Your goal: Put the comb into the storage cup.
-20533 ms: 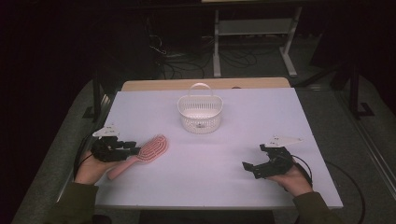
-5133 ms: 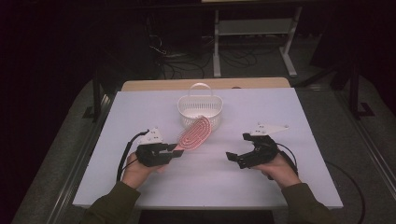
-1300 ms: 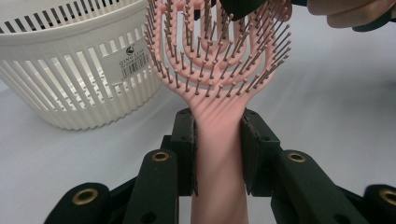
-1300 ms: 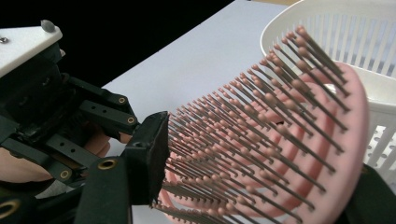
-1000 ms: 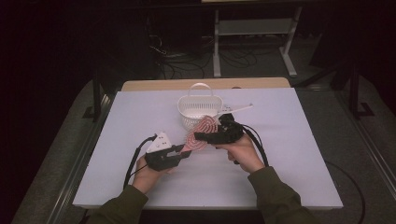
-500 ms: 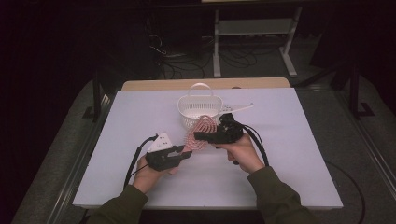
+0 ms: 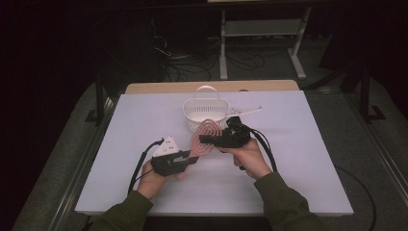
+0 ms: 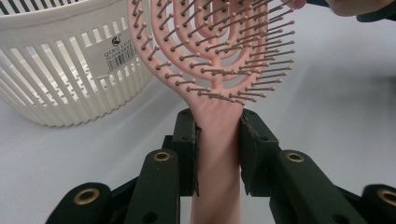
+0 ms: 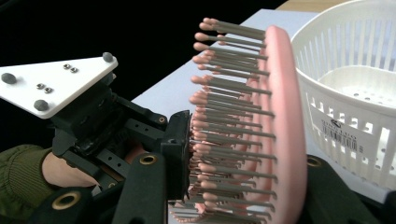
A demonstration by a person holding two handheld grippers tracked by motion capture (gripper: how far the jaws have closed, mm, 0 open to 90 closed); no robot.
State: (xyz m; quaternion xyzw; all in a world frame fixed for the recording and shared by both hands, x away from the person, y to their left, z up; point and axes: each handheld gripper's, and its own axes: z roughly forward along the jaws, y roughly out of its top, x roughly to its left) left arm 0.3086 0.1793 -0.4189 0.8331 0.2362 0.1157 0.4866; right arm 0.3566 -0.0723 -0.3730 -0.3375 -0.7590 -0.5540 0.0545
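Held between both grippers above the white table (image 7: 298, 159), just in front of the basket (image 7: 206, 111): a pink hairbrush (image 7: 206, 135), its head raised and tilted toward the basket

Left gripper (image 7: 188, 158), seen in the high view at the near left of the brush: clamped on the handle. In the left gripper view, black jaws pressed against either side of the pink handle (image 8: 218, 140), bristled head rising straight up from them, bristles facing the camera, white slatted basket (image 8: 65, 70) close behind on the left with a barcode label on its wall

Right gripper (image 7: 204, 139), reaching in from the right side of the high view: jaws just closed further, now shut on the head of the brush. In the right gripper view, one jaw up against the bristle tips and the other behind the smooth pink back (image 9: 285, 140), head seen edge-on, upright. Beyond it in the same view, the left gripper (image 9: 154, 135) with its white three-cornered plate on top and a green sleeve (image 9: 21, 175) behind, and the basket (image 9: 355, 88) to the right, near the brush but apart from it

Both hands low over the middle of the table, close together
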